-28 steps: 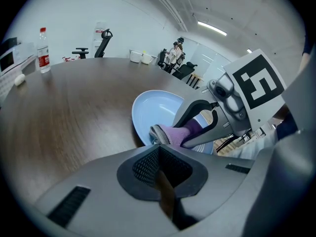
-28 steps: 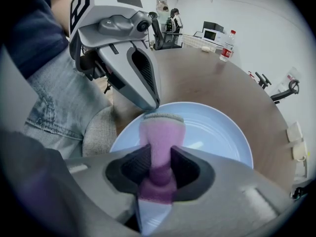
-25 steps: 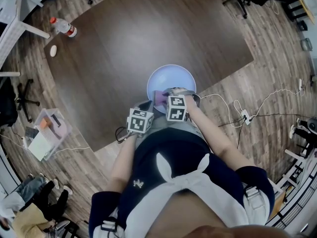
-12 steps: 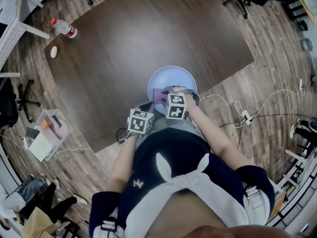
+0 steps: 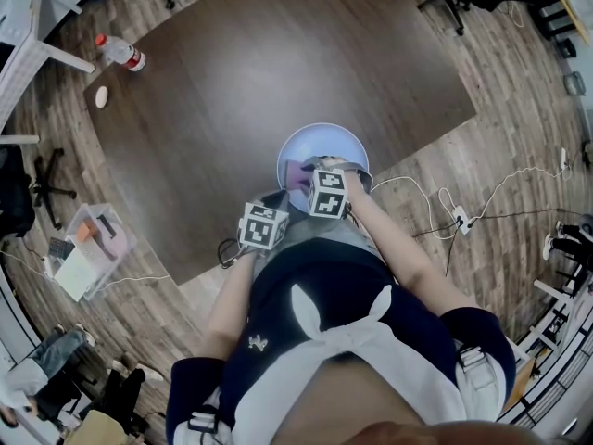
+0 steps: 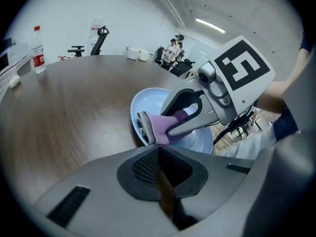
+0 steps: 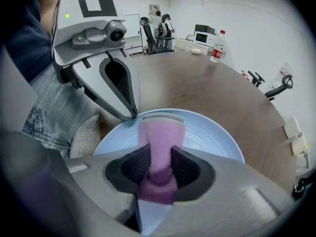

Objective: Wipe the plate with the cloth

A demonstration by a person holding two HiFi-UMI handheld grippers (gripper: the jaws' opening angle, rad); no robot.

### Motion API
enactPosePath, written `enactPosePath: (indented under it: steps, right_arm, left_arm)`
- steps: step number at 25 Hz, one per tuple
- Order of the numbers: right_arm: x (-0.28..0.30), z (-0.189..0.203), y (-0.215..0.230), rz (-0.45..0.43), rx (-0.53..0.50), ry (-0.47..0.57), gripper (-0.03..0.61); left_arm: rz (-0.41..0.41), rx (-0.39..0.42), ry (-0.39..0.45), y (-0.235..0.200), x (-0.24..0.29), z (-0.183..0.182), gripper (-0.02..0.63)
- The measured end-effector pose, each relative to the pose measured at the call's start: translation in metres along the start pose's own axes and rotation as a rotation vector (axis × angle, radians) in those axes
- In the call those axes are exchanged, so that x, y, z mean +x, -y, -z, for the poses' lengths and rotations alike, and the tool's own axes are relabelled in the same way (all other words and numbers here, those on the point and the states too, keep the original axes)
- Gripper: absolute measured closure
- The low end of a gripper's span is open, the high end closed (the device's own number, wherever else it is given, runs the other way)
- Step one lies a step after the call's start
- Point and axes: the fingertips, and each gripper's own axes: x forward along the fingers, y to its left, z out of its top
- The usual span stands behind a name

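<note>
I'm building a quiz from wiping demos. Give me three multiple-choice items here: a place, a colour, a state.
1. Where on the table is the plate? A at its near edge; B centre; C far corner.
2. The cloth is: A green; B purple; C white.
3. The right gripper is: A open; B shut, empty; C shut on the cloth.
A: the head view shows it at the near edge. B: it shows purple. C: its jaws pinch it.

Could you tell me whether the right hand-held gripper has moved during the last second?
Yes, slightly: the right hand-held gripper, shut on the purple cloth, has edged farther onto the blue plate, away from the person.
</note>
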Motion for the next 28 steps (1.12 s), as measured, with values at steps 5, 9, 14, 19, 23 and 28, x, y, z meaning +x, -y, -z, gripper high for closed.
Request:
enactPosePath:
  steps: [5,9,14,19,23,28]
  right_arm:
    - [0.000,0.000,0.003,0.012,0.013,0.007,0.448]
    - [0.001,-0.002,0.007,0.022,0.033,0.011,0.446]
    - [0.002,-0.002,0.016,0.037,0.081,0.013,0.446]
    - [0.001,-0.004,0.026,0.041,0.106,0.012,0.446]
    - [0.002,-0.002,0.030,0.039,0.124,0.009,0.446]
    - [0.003,0.002,0.033,0.046,0.149,0.001,0.445]
  left_arm:
    - [0.002,0.001,-0.001,0.002,0.000,0.001,0.611]
    - [0.005,0.005,-0.003,0.001,-0.001,0.001,0.611]
    - [0.009,0.004,-0.004,0.001,0.000,0.002,0.611]
    - [0.015,0.001,-0.005,0.000,-0.001,0.000,0.611]
    - [0.017,0.001,-0.003,0.000,0.000,-0.001,0.611]
    - [0.017,-0.001,-0.002,0.001,0.000,0.000,0.611]
